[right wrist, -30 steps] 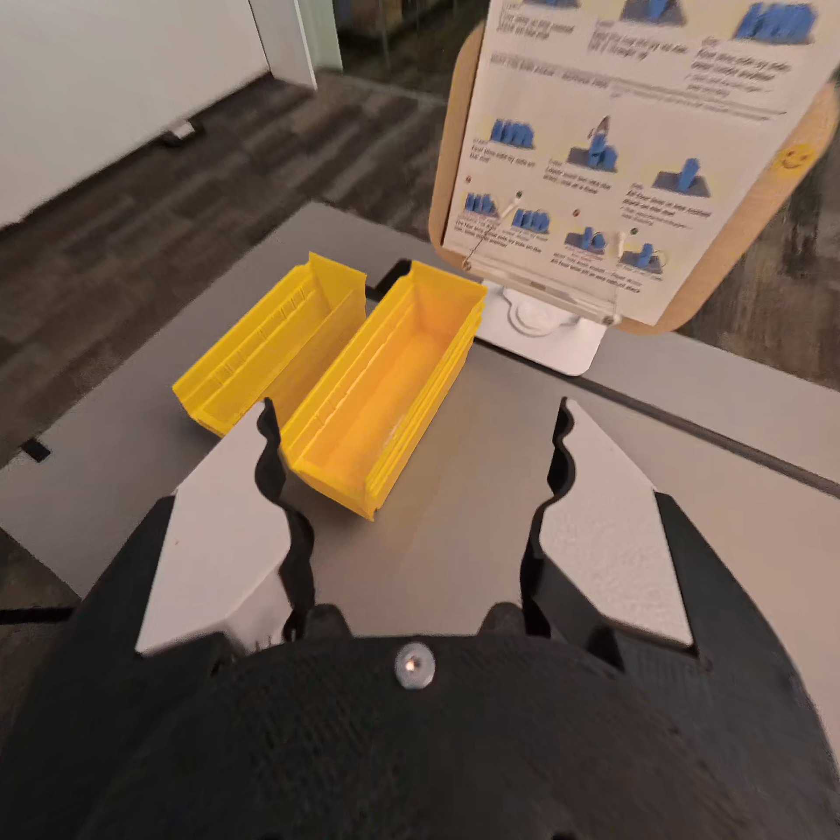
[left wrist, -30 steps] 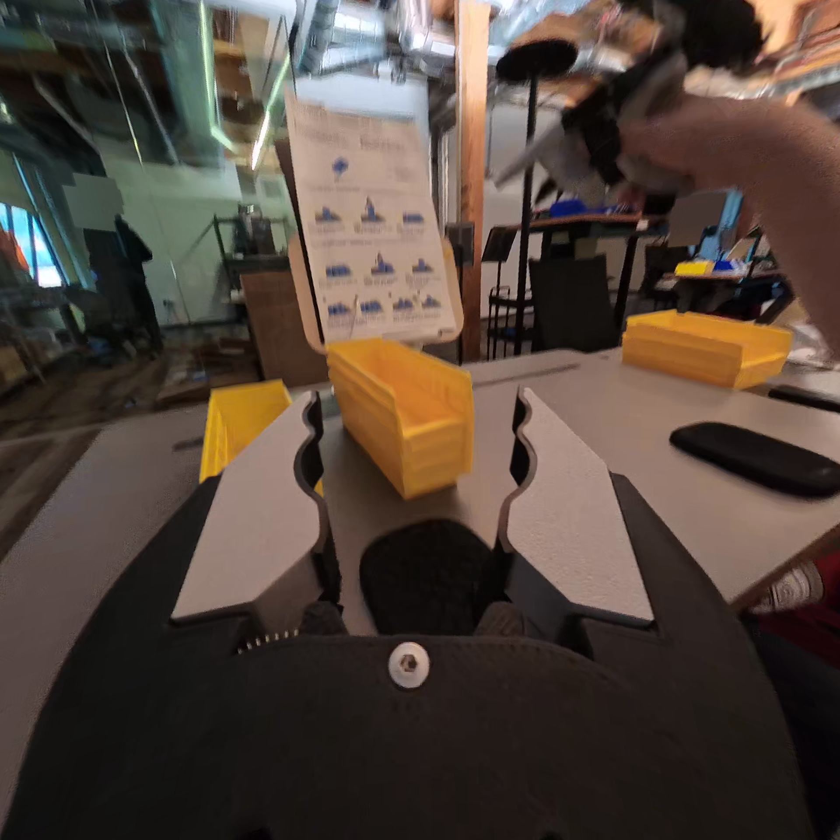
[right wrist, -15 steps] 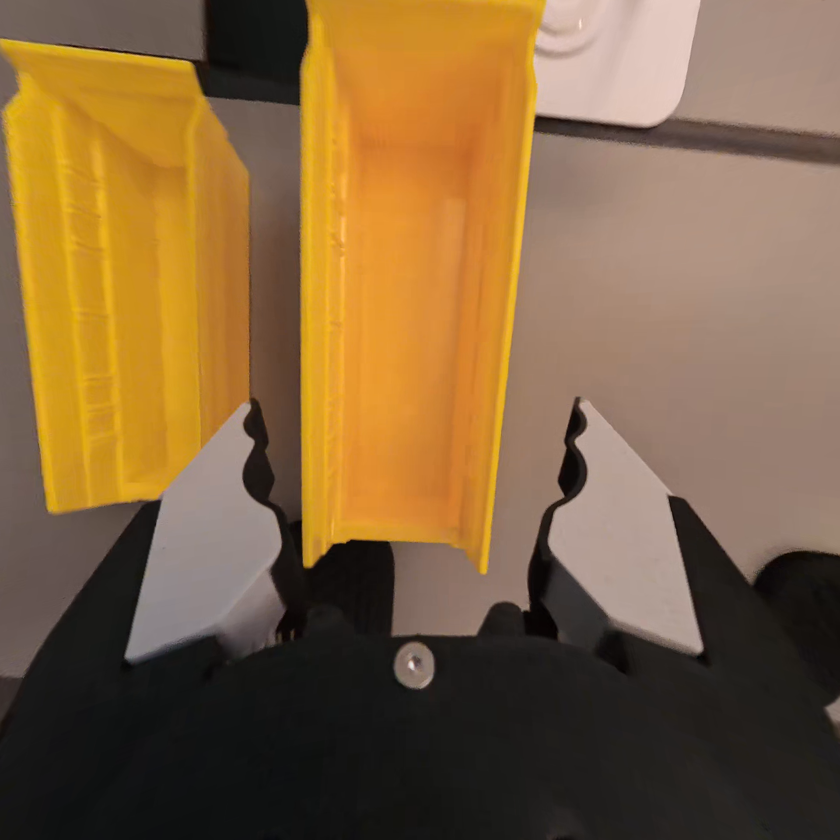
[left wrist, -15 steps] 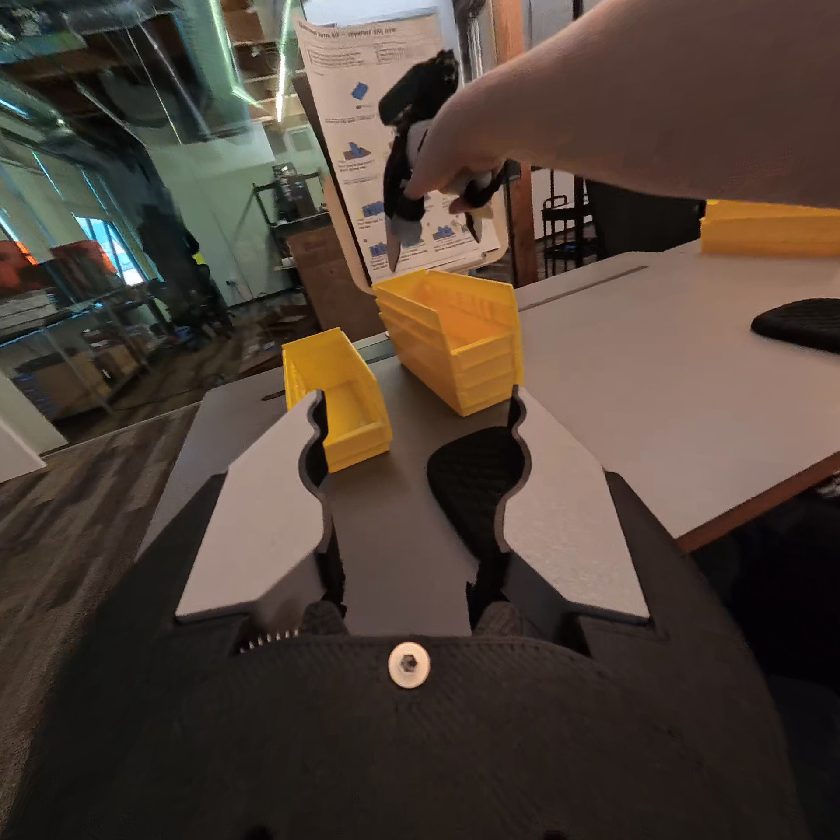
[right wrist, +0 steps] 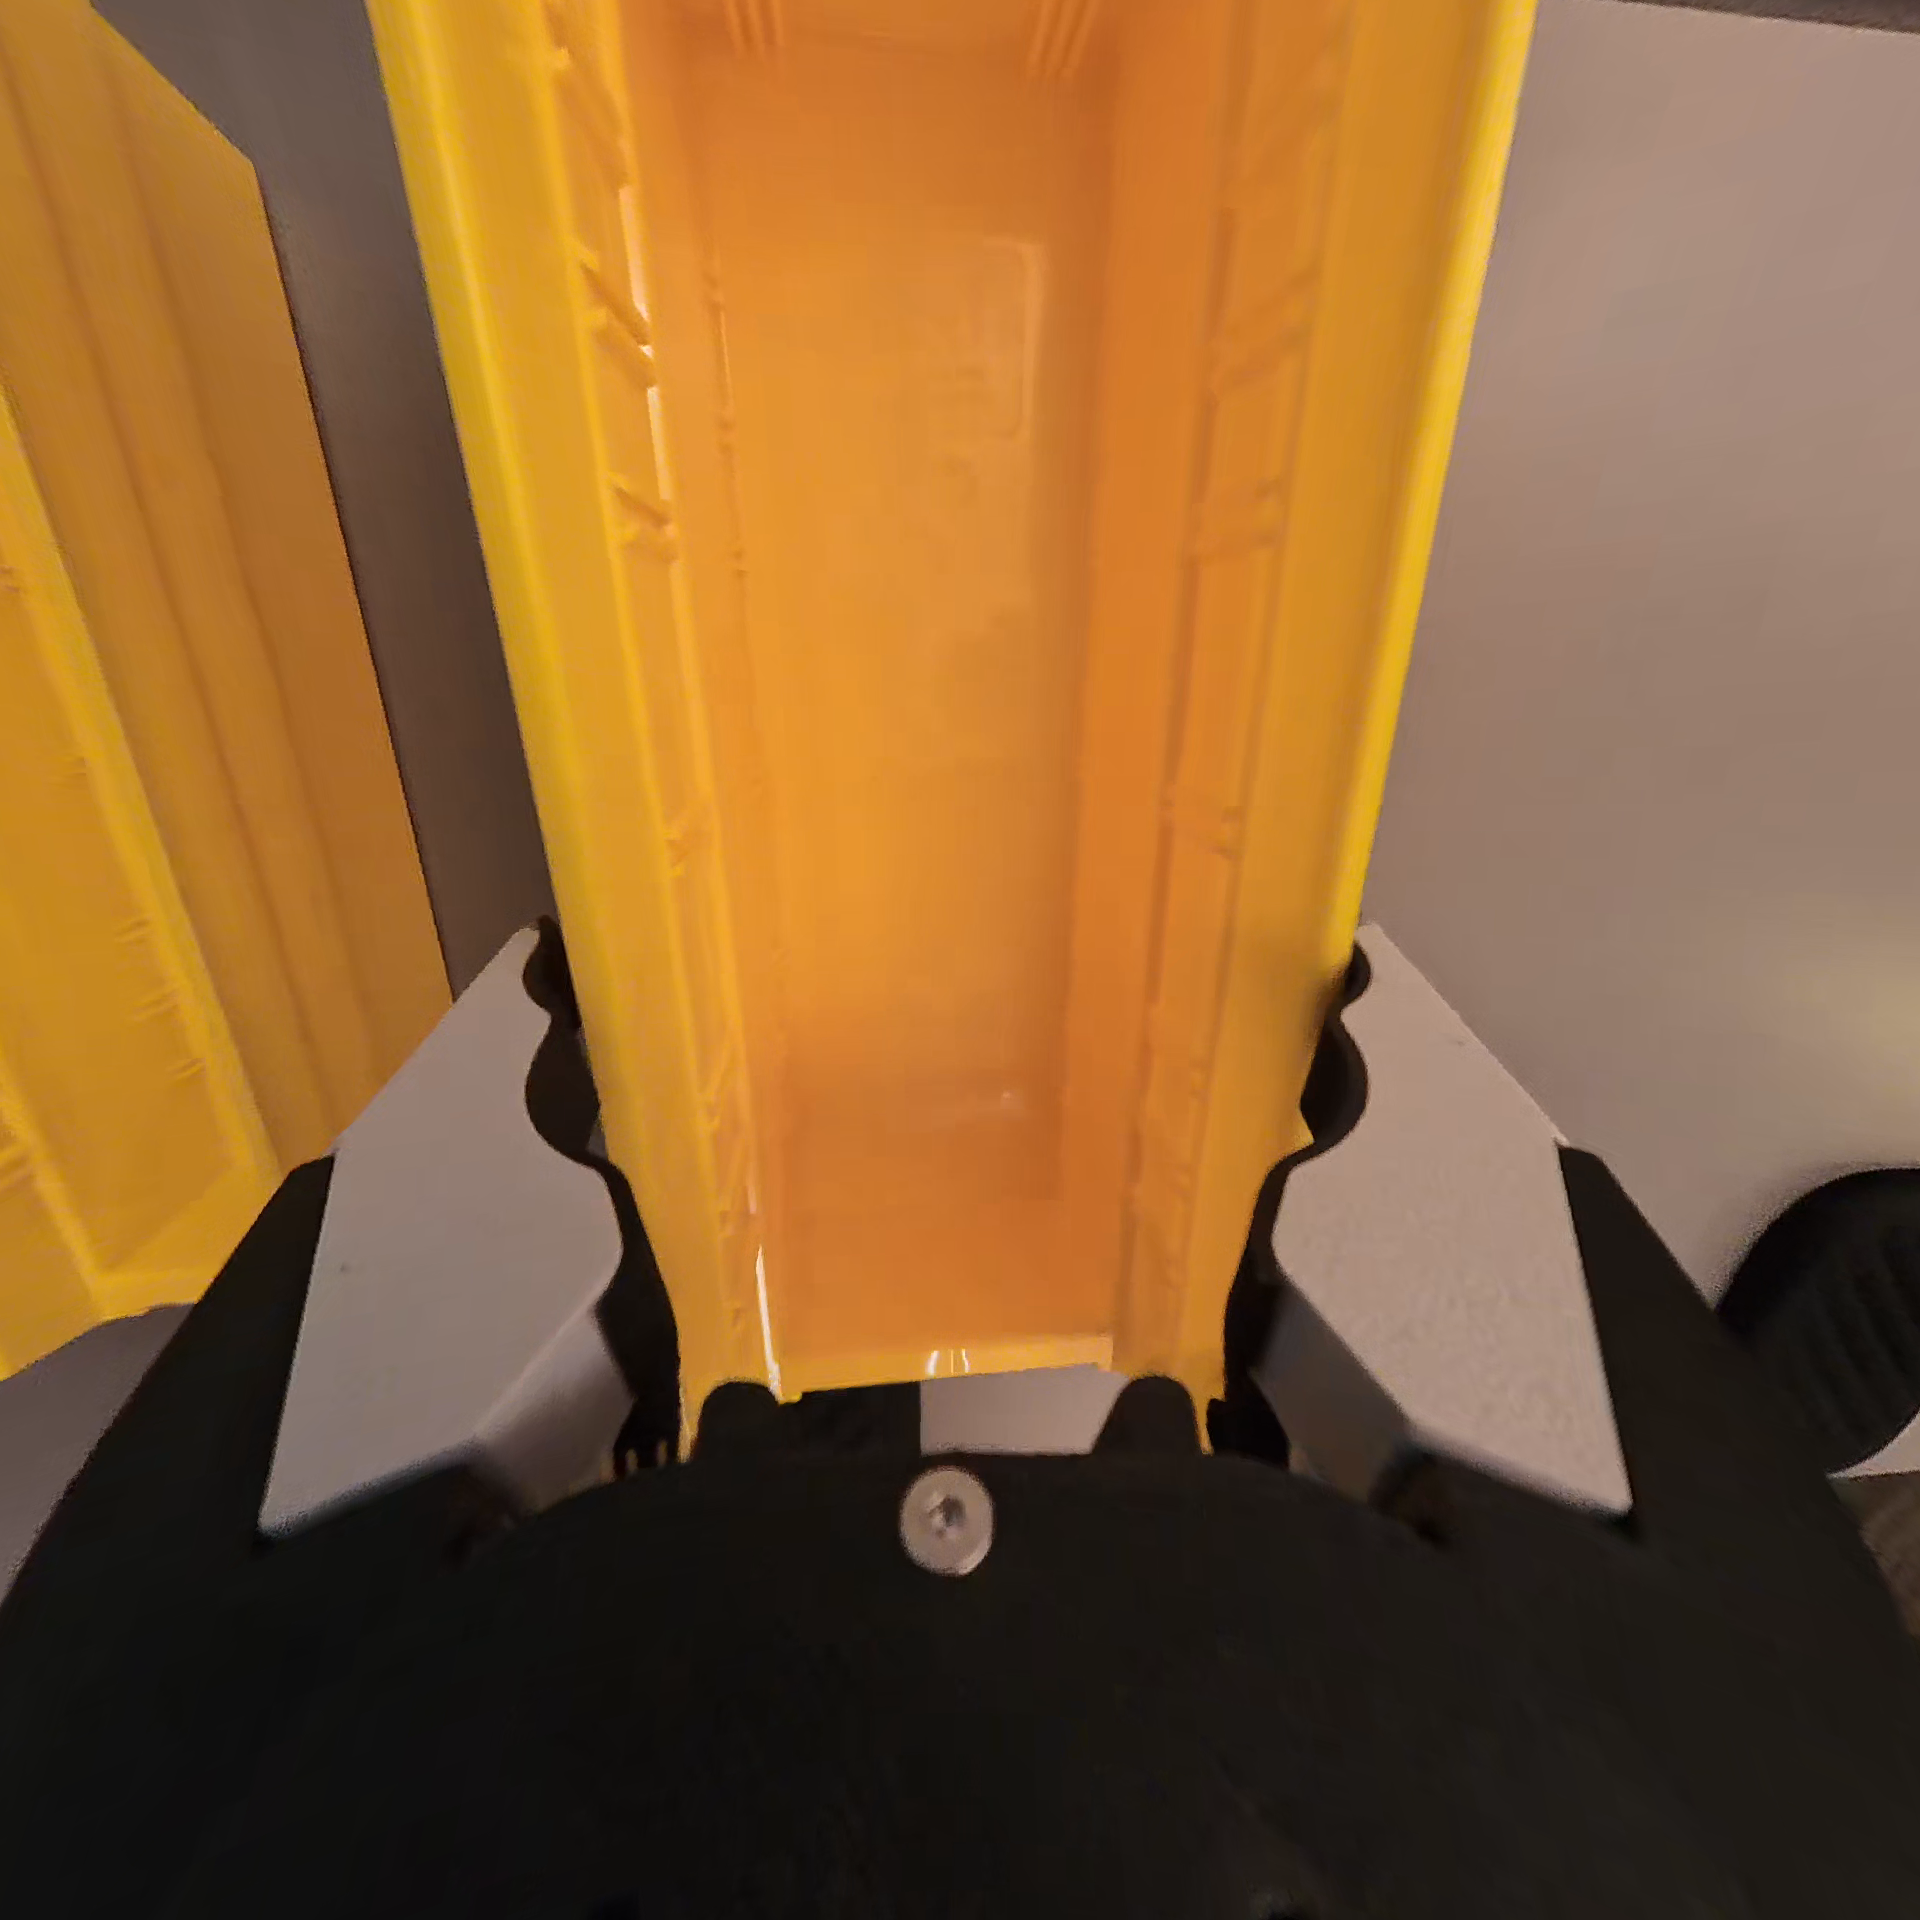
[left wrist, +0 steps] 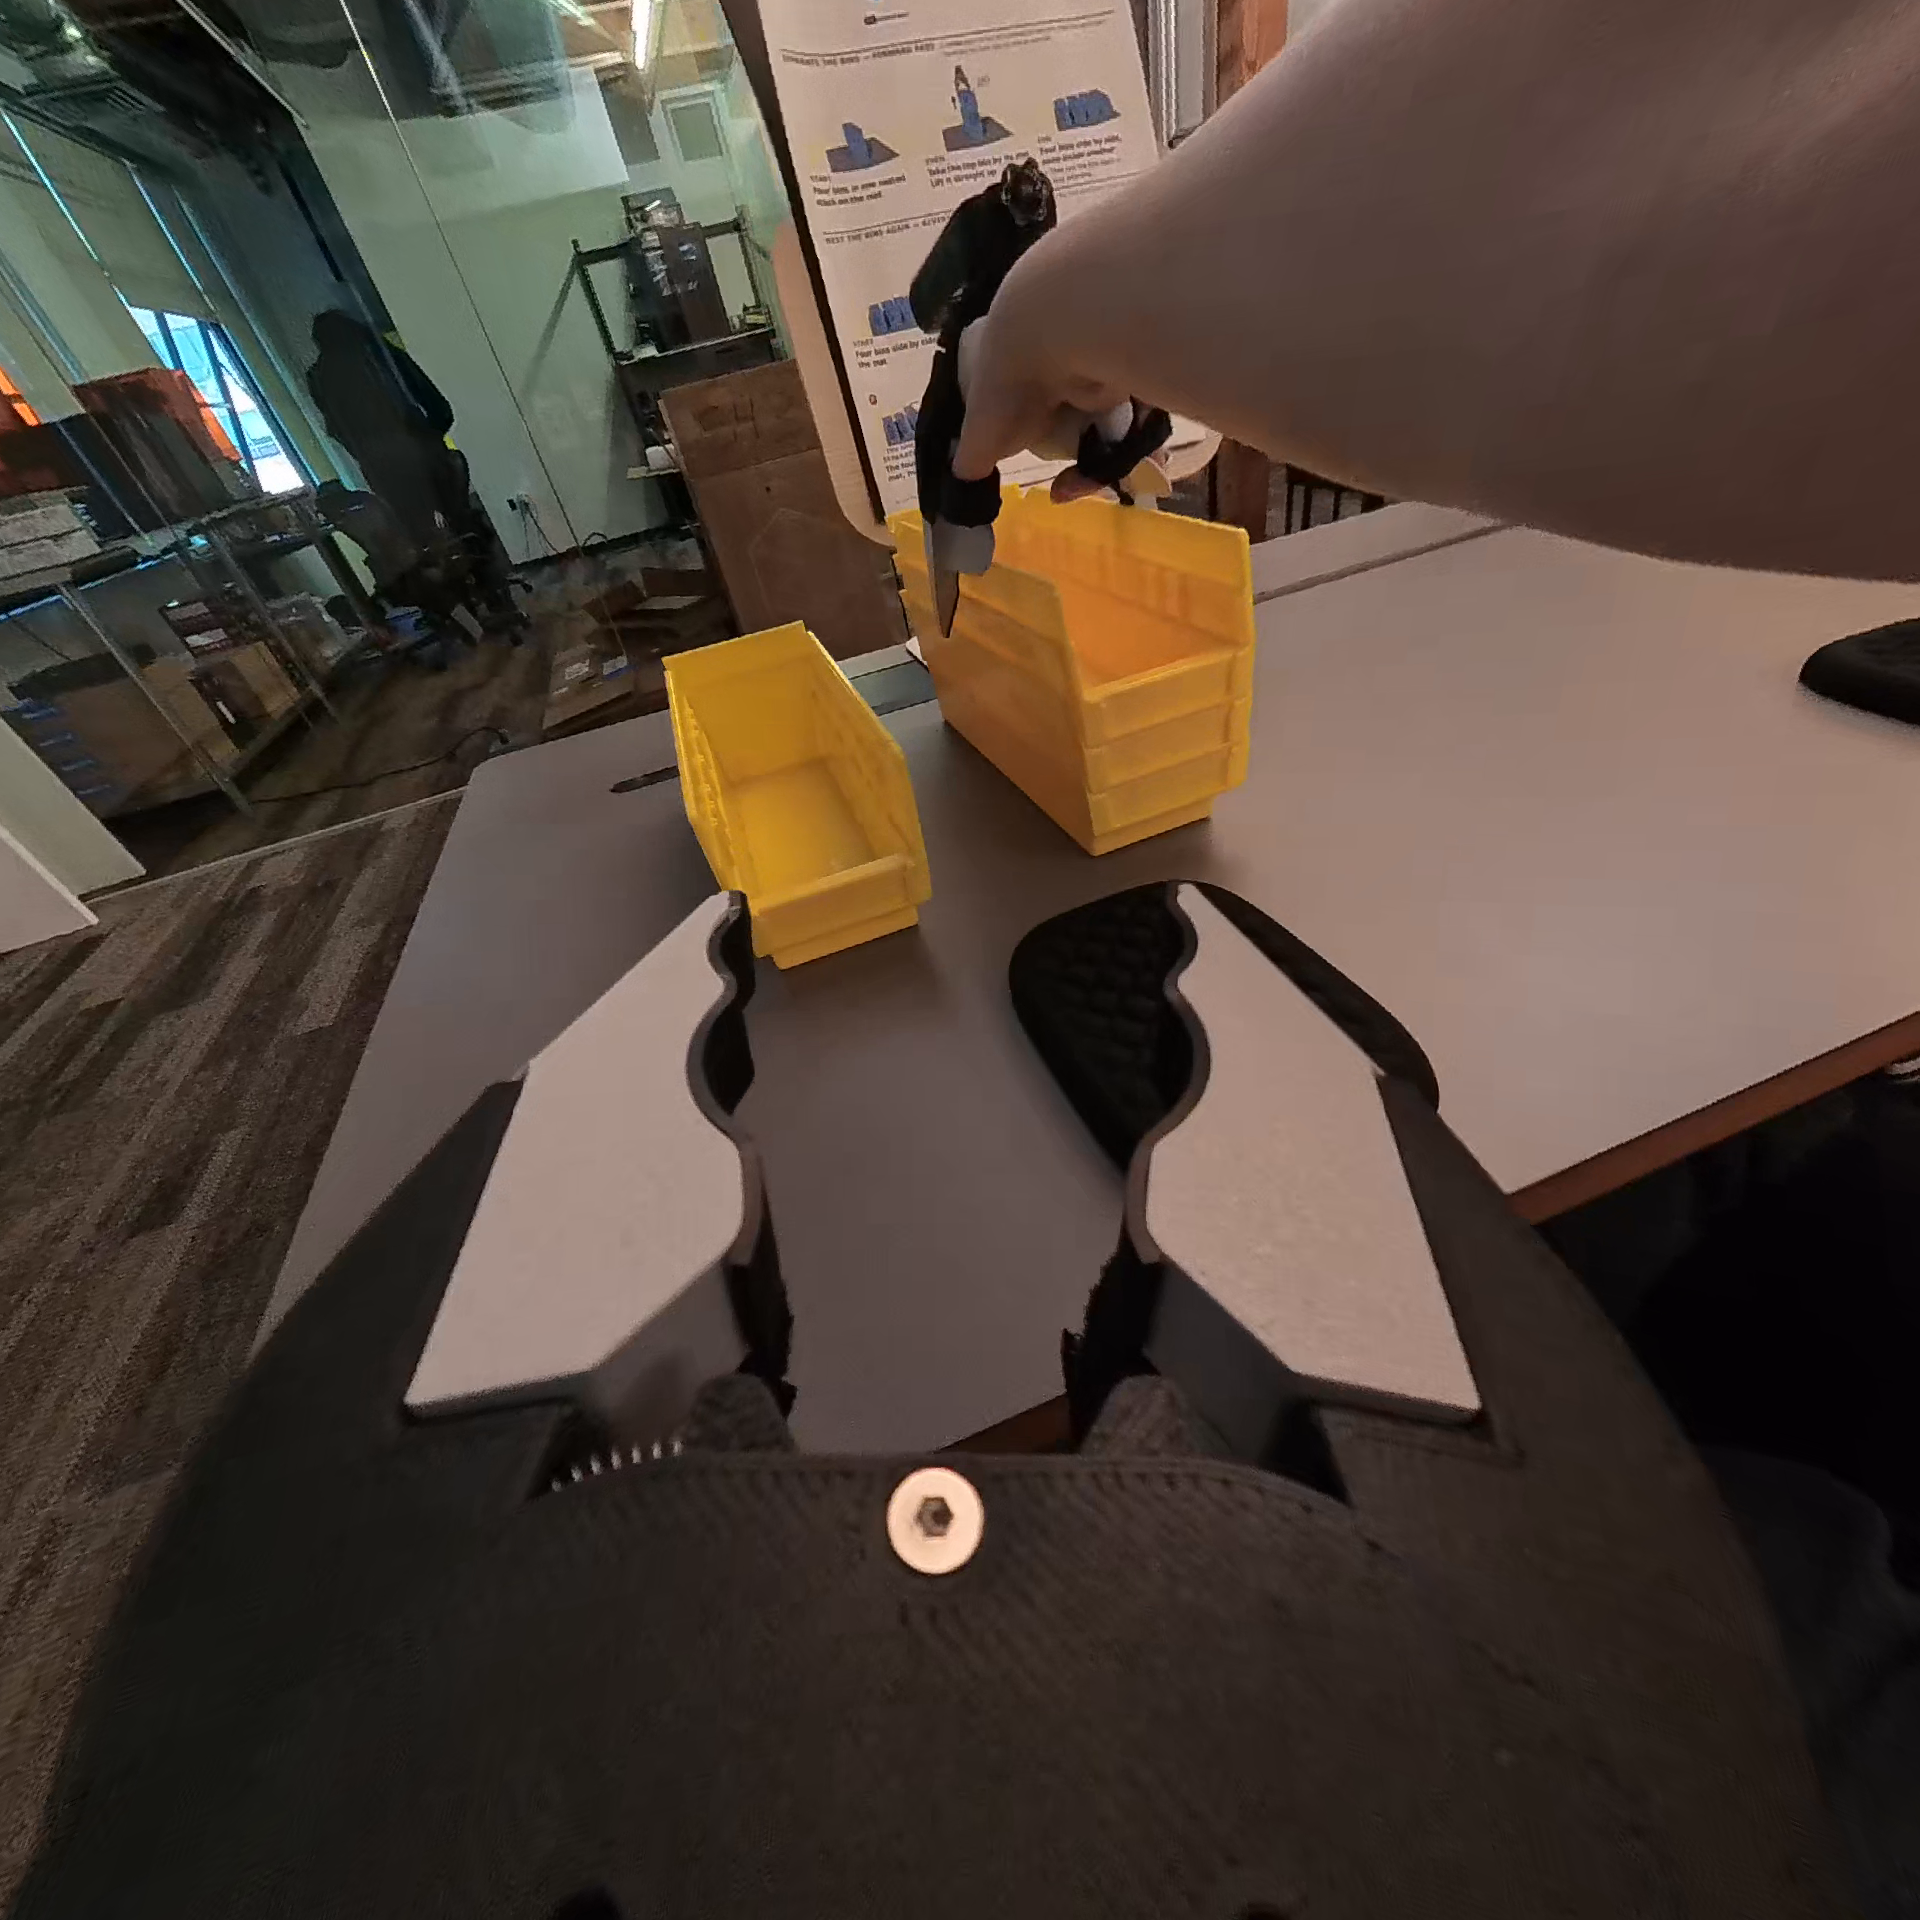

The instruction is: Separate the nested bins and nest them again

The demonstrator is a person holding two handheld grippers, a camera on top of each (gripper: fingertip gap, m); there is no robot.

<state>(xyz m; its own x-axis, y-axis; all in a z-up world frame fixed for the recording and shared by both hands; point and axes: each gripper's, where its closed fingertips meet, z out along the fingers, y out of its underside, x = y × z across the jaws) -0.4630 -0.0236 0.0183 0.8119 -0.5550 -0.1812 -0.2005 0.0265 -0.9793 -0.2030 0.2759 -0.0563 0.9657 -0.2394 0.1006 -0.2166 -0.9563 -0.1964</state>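
Observation:
A stack of nested yellow bins [left wrist: 1122, 707] stands on the grey table [left wrist: 1507, 831], with a single yellow bin [left wrist: 800, 810] to its left. My right gripper [right wrist: 948, 935] points down over the stack [right wrist: 914, 623], one finger on each long side. Its jaws are wide and I see no squeeze. The left wrist view shows it [left wrist: 1039, 551] at the stack's far end, one finger [left wrist: 945, 592] outside the left wall. The single bin [right wrist: 125, 727] shows at the left edge of the right wrist view. My left gripper [left wrist: 956, 904] is open and empty above the table's near edge.
A black textured pad [left wrist: 1101, 1018] lies on the table under my left gripper; another [left wrist: 1870, 665] lies at the far right. An instruction board [left wrist: 966, 156] stands behind the bins. A person's forearm [left wrist: 1507, 312] reaches across above the stack. The table drops to the floor at left.
My right gripper has dropped from above the table down over the nested stack, jaws staying wide. My left gripper has pulled back toward the near edge and tilted down.

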